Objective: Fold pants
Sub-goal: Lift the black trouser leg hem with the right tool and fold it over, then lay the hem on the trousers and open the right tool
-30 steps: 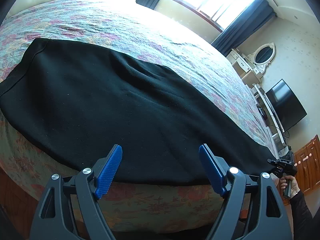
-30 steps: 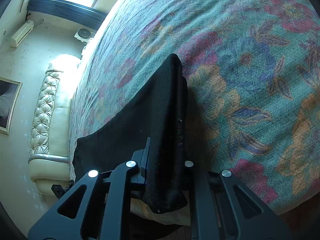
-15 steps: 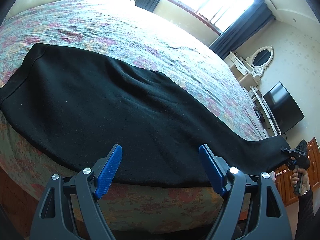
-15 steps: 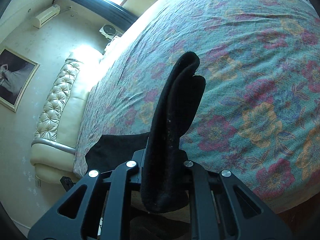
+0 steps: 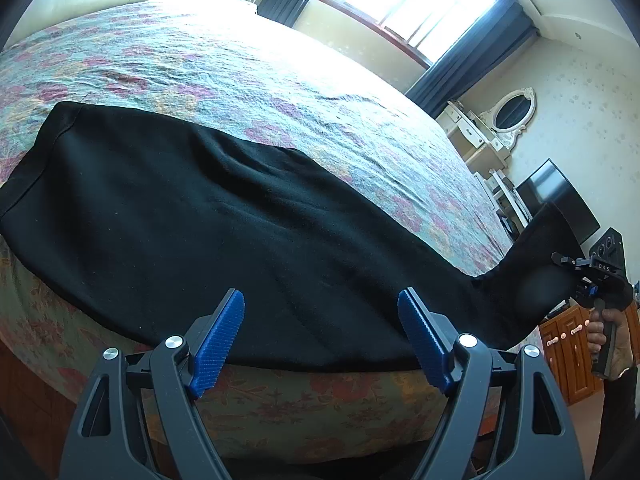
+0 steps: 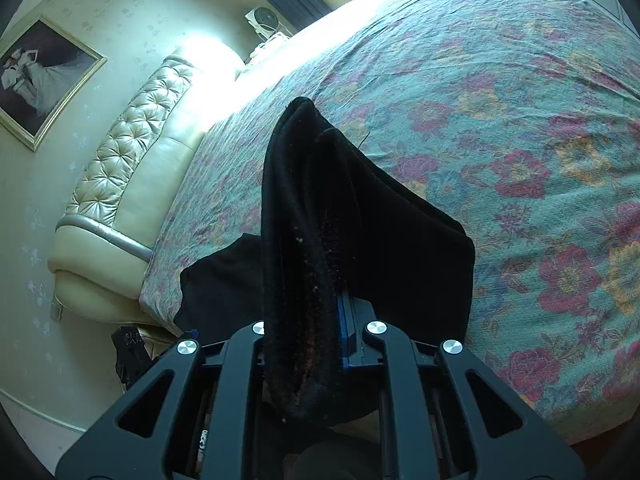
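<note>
My left claw [image 5: 320,336] hangs spread and empty over the bed's [image 5: 280,80] near edge. Just past it the black pants [image 5: 192,216] lie flat along the floral cover. My right claw [image 6: 316,340] pinches the leg end, raised off the bed at the far right.

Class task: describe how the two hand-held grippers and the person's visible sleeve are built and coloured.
Left gripper: black frame with triangular cut-outs, silver round bolts, ribbed blue pads. Right gripper: same black frame and silver bolts, a blue edge showing, white lettering on its body, a black pistol handle. The sleeve is black.
</note>
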Demonstrator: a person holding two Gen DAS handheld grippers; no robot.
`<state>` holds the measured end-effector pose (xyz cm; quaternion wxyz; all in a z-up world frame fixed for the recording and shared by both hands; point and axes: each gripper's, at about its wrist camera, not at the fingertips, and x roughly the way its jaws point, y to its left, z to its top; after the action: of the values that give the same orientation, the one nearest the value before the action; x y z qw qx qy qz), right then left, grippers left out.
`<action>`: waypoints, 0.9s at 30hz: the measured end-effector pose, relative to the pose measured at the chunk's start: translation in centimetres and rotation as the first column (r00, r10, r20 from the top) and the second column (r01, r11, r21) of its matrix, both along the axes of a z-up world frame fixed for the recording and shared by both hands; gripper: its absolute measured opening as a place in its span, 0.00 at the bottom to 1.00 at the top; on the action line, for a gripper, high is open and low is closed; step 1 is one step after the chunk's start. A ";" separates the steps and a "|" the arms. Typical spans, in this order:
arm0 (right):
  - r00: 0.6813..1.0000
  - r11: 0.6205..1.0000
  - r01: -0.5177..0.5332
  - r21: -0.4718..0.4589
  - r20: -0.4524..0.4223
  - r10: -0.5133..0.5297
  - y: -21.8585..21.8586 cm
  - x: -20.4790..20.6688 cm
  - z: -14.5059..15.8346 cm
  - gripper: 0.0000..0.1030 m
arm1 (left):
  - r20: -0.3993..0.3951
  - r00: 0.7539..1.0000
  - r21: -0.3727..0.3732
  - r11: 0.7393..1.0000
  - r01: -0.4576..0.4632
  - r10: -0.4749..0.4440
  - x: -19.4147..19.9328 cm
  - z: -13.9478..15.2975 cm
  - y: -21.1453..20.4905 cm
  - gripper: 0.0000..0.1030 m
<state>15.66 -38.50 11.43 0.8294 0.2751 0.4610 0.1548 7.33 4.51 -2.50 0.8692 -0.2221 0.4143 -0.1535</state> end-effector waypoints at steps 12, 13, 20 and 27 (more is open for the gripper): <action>0.992 0.953 -0.102 -0.285 -0.103 0.075 13.5 3.4 -7.2 0.13 | -0.002 1.000 -0.017 1.000 -0.022 0.022 -0.3 0.3 0.4 0.76; 0.990 0.945 -0.112 -0.307 -0.113 0.080 14.4 3.5 -7.9 0.13 | -0.005 1.000 -0.017 1.000 -0.021 0.021 -0.2 0.2 0.5 0.76; 0.985 0.870 -0.151 -0.469 -0.141 0.095 19.3 3.9 -11.6 0.15 | -0.005 1.000 -0.023 1.000 -0.016 0.016 -0.4 0.2 0.3 0.76; 0.990 0.911 -0.119 -0.396 -0.114 0.080 20.3 3.4 -12.5 0.48 | -0.012 1.000 -0.015 1.000 -0.011 0.011 -0.2 -0.1 0.2 0.76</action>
<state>19.04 -18.22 -1.10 0.8363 0.0823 0.5352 0.0858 7.10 4.74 -2.56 0.8658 -0.2319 0.4171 -0.1503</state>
